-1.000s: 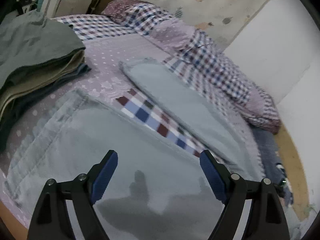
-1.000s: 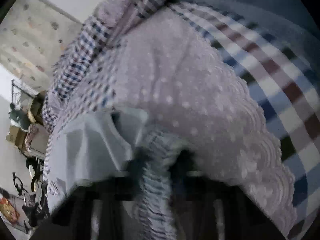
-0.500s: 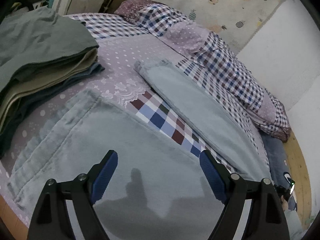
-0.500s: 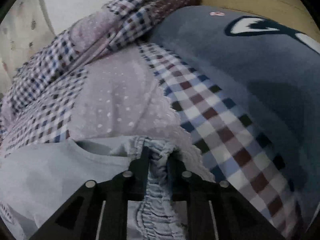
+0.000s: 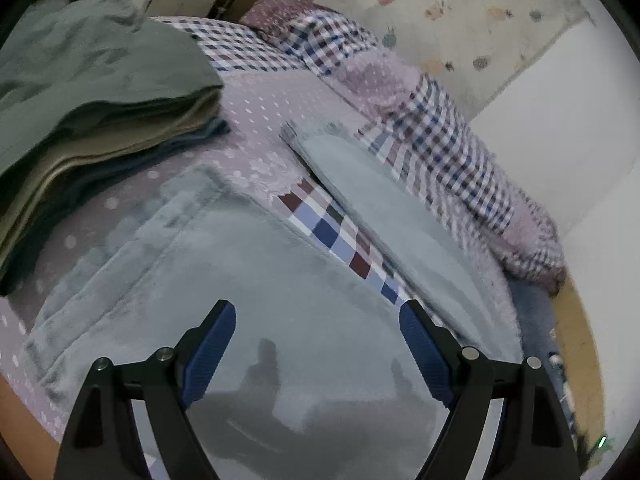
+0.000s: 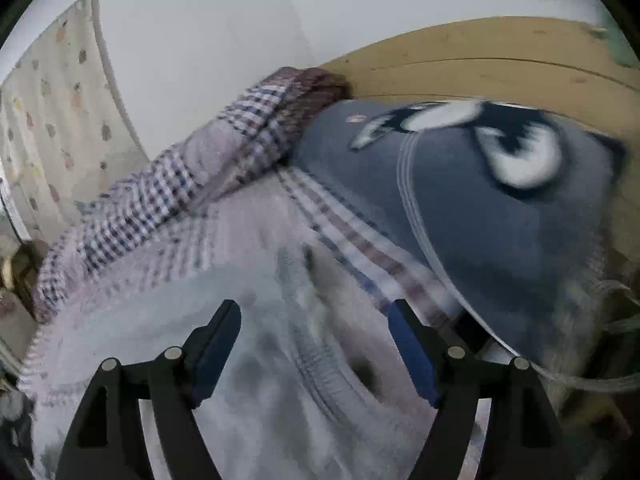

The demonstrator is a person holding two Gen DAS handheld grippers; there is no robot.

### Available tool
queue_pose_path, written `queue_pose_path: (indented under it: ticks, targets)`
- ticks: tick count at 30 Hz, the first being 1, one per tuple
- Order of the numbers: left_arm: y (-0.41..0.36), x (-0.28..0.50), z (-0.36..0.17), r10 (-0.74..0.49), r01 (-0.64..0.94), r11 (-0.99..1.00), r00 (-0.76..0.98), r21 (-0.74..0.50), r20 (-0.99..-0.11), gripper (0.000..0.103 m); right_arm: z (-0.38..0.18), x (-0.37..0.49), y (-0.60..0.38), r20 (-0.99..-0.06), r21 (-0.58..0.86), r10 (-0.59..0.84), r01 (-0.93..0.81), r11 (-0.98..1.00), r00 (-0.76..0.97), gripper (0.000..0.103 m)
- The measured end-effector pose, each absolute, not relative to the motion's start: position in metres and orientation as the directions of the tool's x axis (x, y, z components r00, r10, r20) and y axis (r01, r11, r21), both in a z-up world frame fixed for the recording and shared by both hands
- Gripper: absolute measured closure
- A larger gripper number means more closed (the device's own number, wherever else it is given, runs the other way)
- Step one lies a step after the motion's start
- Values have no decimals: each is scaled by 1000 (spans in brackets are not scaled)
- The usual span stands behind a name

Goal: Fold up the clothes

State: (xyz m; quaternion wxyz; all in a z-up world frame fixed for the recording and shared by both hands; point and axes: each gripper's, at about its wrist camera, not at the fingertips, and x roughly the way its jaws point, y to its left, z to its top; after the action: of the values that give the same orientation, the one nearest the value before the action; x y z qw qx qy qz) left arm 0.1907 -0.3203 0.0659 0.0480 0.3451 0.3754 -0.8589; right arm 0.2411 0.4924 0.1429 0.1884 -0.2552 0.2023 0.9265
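Light grey-blue fleece trousers (image 5: 288, 320) lie spread on the bed, one leg (image 5: 376, 216) stretching away toward the far side. My left gripper (image 5: 318, 320) hovers open just above the near part of the fabric, nothing between its blue pads. In the right wrist view the trousers' ribbed waistband (image 6: 320, 360) lies loose under my right gripper (image 6: 314, 320), whose fingers stand wide open and hold nothing. This view is blurred by motion.
A stack of folded green, olive and dark clothes (image 5: 92, 120) sits at the left on the pink dotted bedspread (image 5: 276, 116). A rolled checked quilt (image 5: 448, 148) runs along the wall. A blue pillow with a shark print (image 6: 500, 200) lies against the wooden headboard (image 6: 480, 60).
My right gripper has opened and let go of the waistband, which now lies on the bed; it also swung toward the blue pillow. The left gripper stayed open and shifted slightly.
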Motion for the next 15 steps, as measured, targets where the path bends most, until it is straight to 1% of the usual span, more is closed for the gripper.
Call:
queue_pose_path:
  ticks: [2, 6, 8, 10, 13, 15]
  targets:
    - [-331, 202, 67, 176, 339, -688, -779, -641, -602, 16, 138, 274, 474, -546, 271, 272, -474, -838, -792, 23]
    - [-353, 220, 59, 176, 353, -649, -792, -674, -585, 16, 122, 288, 411, -499, 275, 242, -417, -866, -832, 23]
    - [-362, 231, 48, 184, 400, -613, -766, -681, -616, 16, 113, 295, 380, -475, 275, 226, -388, -880, -850, 23]
    - [-369, 238, 45, 198, 417, -590, -755, -691, -625, 16, 105, 303, 349, -451, 275, 209, -358, -892, -868, 23]
    - [-374, 245, 35, 197, 480, -599, -688, -641, -699, 16, 92, 314, 302, -414, 272, 183, -313, -910, -892, 23]
    - [-374, 250, 29, 216, 498, -593, -659, -633, -721, 16, 84, 300, 268, -459, 183, 139, -246, -952, -877, 23]
